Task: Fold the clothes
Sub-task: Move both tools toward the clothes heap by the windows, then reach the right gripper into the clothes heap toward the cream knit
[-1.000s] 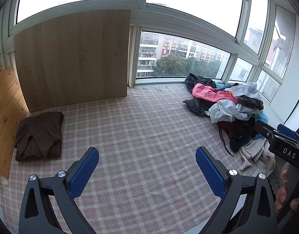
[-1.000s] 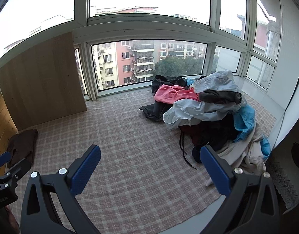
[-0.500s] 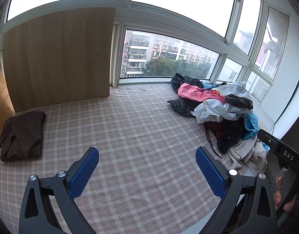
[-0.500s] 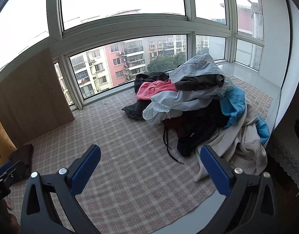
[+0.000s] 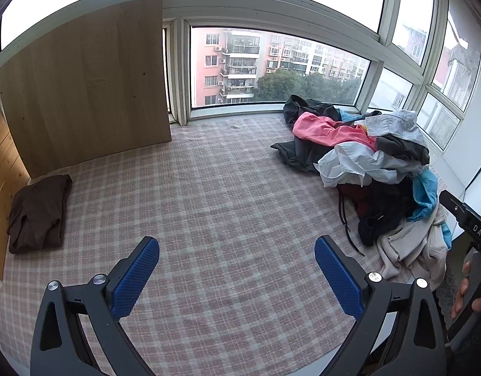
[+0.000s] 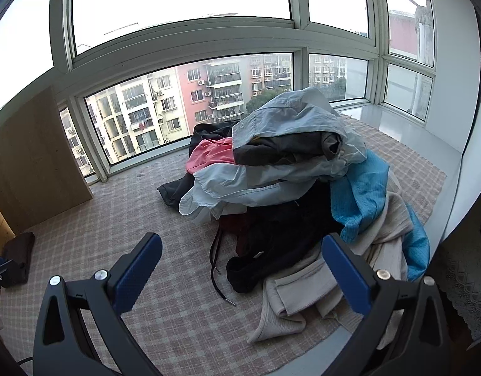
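Note:
A heap of unfolded clothes (image 6: 290,169) lies on the checked mat (image 6: 165,219), with a pale blue shirt (image 6: 272,185) on top, a pink garment (image 6: 209,153), a bright blue one (image 6: 366,188), black items and a beige knit (image 6: 306,285) in front. My right gripper (image 6: 240,269) is open just before the black and beige pieces, holding nothing. In the left wrist view the same heap (image 5: 378,169) sits at the right, and a folded brown garment (image 5: 36,213) lies at the far left. My left gripper (image 5: 237,272) hangs open over bare mat.
A wooden board (image 5: 87,81) leans against the window at the back left, and wood panelling (image 5: 2,181) lines the left side. Windows (image 6: 177,94) ring the bay. The other gripper's handle and a hand (image 5: 469,269) show at the right edge.
Both views have swung right and closer to the clothes heap. The right gripper now stands right in front of the heap. The brown garment has slid towards the left edge.

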`<action>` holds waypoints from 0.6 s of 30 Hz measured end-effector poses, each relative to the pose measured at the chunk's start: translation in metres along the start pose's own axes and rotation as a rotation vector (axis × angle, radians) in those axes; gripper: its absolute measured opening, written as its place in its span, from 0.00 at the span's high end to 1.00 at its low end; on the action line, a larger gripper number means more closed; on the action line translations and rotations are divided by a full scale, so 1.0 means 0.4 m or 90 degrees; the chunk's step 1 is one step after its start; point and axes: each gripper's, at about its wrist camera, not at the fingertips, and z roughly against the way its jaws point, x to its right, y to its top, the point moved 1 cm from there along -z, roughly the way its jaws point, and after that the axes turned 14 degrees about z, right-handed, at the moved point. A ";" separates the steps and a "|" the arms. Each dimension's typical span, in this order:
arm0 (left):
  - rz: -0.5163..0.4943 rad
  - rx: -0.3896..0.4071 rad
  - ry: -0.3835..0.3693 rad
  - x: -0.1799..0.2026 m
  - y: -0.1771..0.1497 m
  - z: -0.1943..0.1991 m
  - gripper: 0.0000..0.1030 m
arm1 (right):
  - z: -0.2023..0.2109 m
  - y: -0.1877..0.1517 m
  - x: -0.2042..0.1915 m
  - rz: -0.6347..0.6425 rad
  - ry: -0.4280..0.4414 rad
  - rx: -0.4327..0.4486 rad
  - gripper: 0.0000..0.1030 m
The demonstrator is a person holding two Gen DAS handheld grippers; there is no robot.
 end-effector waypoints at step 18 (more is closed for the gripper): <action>-0.052 0.063 -0.031 0.363 0.131 -0.056 0.02 | -0.177 0.194 0.632 -0.035 -0.138 -0.032 0.00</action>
